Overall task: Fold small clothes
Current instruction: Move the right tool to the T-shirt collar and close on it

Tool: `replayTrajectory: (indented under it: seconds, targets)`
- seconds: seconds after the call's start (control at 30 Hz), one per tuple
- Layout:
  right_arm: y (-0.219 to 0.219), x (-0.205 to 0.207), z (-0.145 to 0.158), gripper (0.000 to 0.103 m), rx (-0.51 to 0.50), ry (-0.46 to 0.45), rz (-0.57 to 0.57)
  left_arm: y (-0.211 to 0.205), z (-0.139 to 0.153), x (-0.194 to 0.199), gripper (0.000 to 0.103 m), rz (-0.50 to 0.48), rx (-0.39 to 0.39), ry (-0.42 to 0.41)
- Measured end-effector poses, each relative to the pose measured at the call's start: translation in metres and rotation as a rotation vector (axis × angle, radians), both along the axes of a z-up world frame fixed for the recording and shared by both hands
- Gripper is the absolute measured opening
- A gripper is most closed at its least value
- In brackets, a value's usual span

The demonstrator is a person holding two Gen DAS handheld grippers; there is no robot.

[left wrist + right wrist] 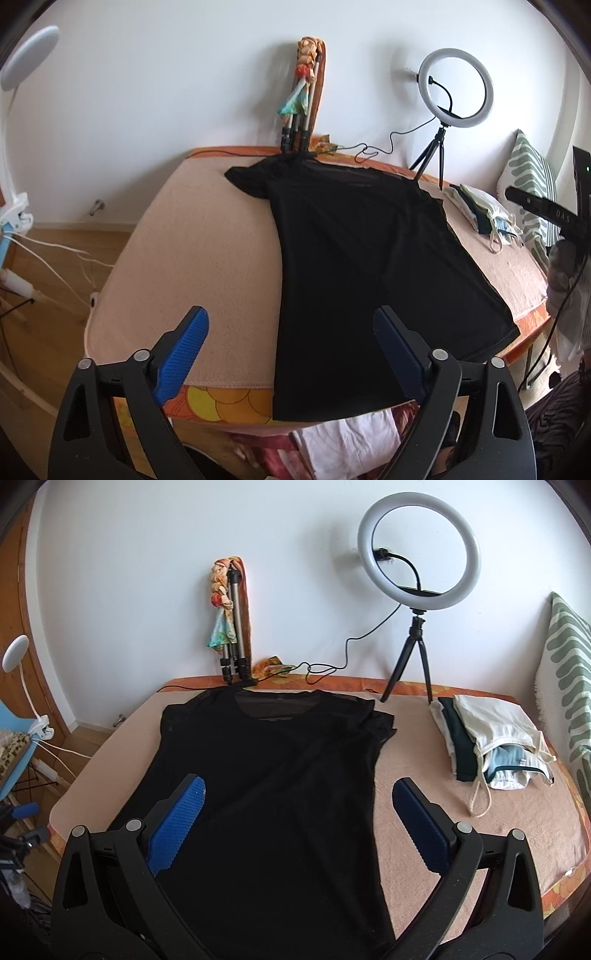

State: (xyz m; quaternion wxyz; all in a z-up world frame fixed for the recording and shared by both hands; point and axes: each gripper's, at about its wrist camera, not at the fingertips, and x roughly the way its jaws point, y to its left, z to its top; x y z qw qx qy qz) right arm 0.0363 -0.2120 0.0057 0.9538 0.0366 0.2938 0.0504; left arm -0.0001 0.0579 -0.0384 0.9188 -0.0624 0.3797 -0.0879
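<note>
Both grippers, left [291, 350] and right [297, 823], hovered with jaws spread wide and empty over the near hem of the shirt [266, 782]. The shirt lay flat and lengthwise on the blanket [192, 258], its collar toward the wall. Right of the shirt sat a clothes pile [487, 746], and behind its collar stood a ring light [419, 550] and a folded tripod [234, 627].

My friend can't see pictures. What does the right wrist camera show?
A black T-shirt lies spread flat on a peach blanket, with the right tongs open above it, holding nothing. A pile of folded clothes sits to the right, and a ring light stands behind.
</note>
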Motion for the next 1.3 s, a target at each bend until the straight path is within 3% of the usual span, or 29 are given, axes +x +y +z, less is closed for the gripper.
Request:
replayTrajectory:
  seconds: [0.1, 0.17, 0.27, 0.37, 0.47, 0.53, 0.9, 1.3]
  targets:
    - [0.019, 0.017, 0.009, 0.1, 0.033, 0.007, 0.048, 0.008, -0.014, 0.001, 0.08, -0.006, -0.061, 0.051]
    - [0.036, 0.03, 0.014, 0.096, 0.035, 0.015, 0.079, 0.009, -0.023, 0.001, 0.079, -0.009, -0.075, 0.082]
    - [0.065, 0.053, 0.02, 0.096, 0.026, 0.041, 0.13, 0.009, -0.036, 0.003, 0.066, -0.028, -0.088, 0.125]
    - [0.092, 0.079, 0.025, 0.095, 0.046, 0.073, 0.185, 0.009, -0.048, 0.005, 0.064, -0.038, -0.1, 0.169]
    - [0.122, 0.107, 0.027, 0.093, 0.05, 0.098, 0.235, 0.01, -0.06, 0.006, 0.054, -0.047, -0.12, 0.21]
    - [0.142, 0.127, 0.026, 0.092, 0.052, 0.119, 0.259, 0.01, -0.064, 0.008, 0.053, -0.052, -0.127, 0.228]
    - [0.244, 0.239, -0.012, 0.083, 0.027, 0.277, 0.336, 0.012, -0.077, 0.021, 0.047, -0.046, -0.138, 0.275]
    - [0.327, 0.335, -0.075, 0.068, -0.027, 0.399, 0.344, 0.014, -0.084, 0.027, 0.02, -0.08, -0.203, 0.297]
